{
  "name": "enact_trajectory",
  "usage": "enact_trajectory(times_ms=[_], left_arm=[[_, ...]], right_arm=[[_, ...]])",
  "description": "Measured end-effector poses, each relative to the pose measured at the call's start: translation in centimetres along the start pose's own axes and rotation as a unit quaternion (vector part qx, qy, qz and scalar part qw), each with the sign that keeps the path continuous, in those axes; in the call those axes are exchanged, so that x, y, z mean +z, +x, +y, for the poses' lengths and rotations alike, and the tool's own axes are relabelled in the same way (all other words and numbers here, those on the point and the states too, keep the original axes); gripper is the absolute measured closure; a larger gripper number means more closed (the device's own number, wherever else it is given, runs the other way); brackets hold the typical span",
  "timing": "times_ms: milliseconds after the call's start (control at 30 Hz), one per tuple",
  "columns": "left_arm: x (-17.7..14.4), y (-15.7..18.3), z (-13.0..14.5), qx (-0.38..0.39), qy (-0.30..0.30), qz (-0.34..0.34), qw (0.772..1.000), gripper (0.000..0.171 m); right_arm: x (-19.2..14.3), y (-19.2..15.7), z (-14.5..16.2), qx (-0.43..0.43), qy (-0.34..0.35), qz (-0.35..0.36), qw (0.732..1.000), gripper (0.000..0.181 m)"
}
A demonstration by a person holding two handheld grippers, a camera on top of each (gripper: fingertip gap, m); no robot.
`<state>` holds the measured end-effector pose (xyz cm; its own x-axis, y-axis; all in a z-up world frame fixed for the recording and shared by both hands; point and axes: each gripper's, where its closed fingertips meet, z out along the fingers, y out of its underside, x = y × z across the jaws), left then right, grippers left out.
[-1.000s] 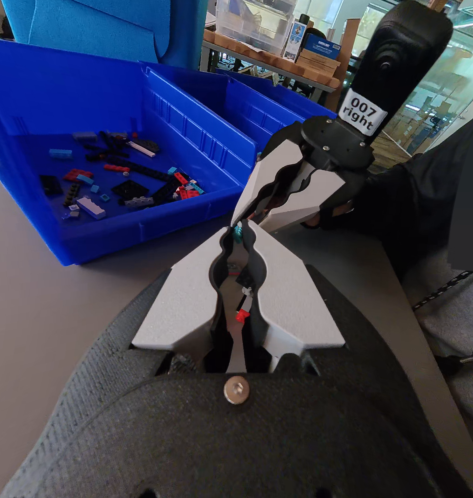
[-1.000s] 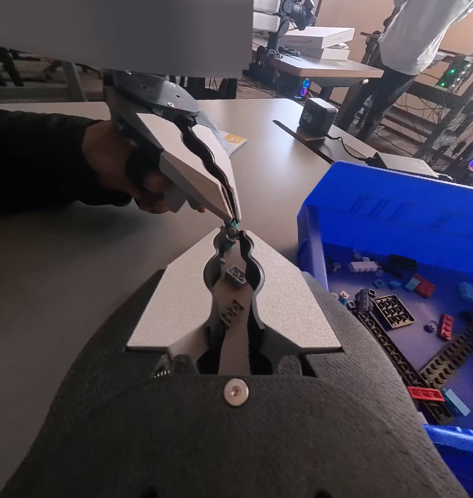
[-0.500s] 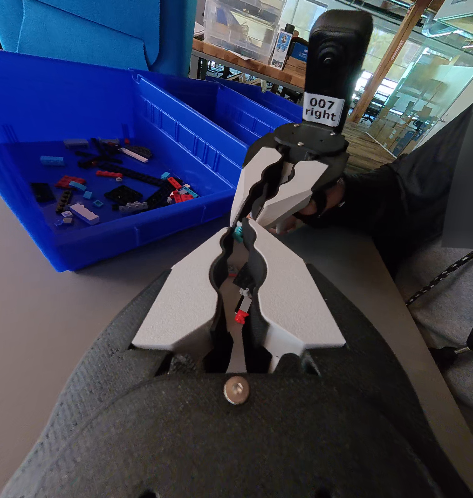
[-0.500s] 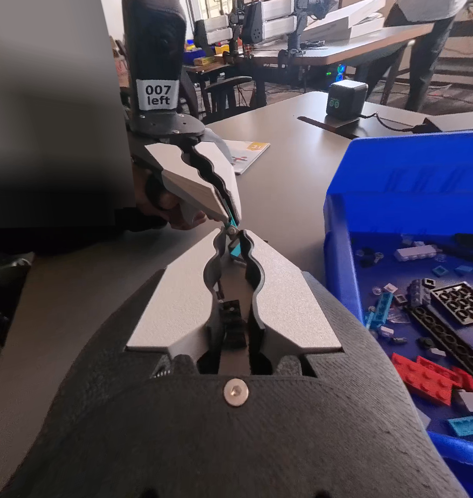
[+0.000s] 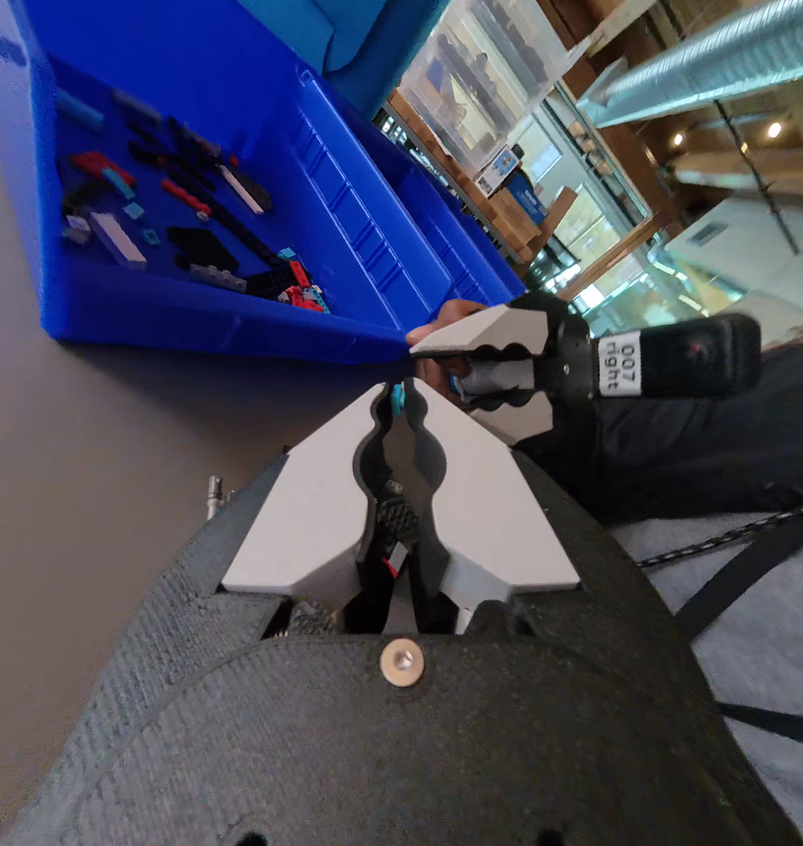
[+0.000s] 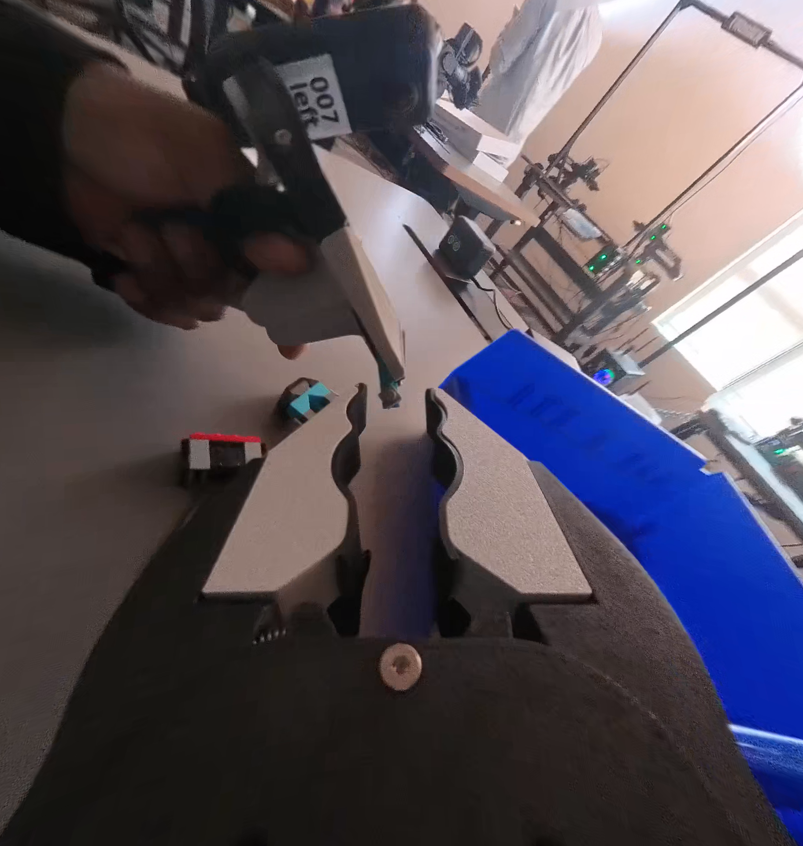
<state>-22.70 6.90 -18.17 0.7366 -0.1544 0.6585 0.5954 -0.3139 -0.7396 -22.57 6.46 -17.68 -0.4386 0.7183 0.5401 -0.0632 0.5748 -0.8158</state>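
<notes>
My left gripper (image 5: 397, 389) is shut on a small teal piece (image 5: 396, 402), pinched at its very tips. In the right wrist view that teal piece (image 6: 387, 387) hangs from the left gripper's tip, just ahead of my right gripper (image 6: 394, 397). My right gripper is open and empty, its jaws a brick's width apart. It also shows in the left wrist view (image 5: 436, 375), open, lying sideways close to the left tips. A small teal, grey and black brick assembly (image 6: 305, 403) and a red-topped grey and black one (image 6: 221, 451) lie on the table left of my right fingers.
A blue bin (image 5: 216, 329) with several loose red, black, teal and grey bricks sits on the grey table (image 5: 93, 458) ahead left. Its wall (image 6: 619, 480) is close on my right gripper's right side. A second blue bin (image 5: 459, 256) stands behind it. A person stands far back. Only a small space, under 4 cm, lies between the two pairs of fingers.
My right gripper has opened and come off the teal piece, which stays in the left gripper. Both grippers have rolled sideways. Two small brick assemblies now show on the table.
</notes>
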Motion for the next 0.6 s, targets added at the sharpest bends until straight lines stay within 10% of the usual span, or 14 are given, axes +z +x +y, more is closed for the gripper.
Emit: enact_trajectory(times_ms=[600], left_arm=[[0.25, -0.63, 0.6, -0.153, 0.02, 0.029, 0.988, 0.166]], right_arm=[[0.64, -0.62, 1.04, -0.129, -0.043, 0.038, 0.99, 0.169]])
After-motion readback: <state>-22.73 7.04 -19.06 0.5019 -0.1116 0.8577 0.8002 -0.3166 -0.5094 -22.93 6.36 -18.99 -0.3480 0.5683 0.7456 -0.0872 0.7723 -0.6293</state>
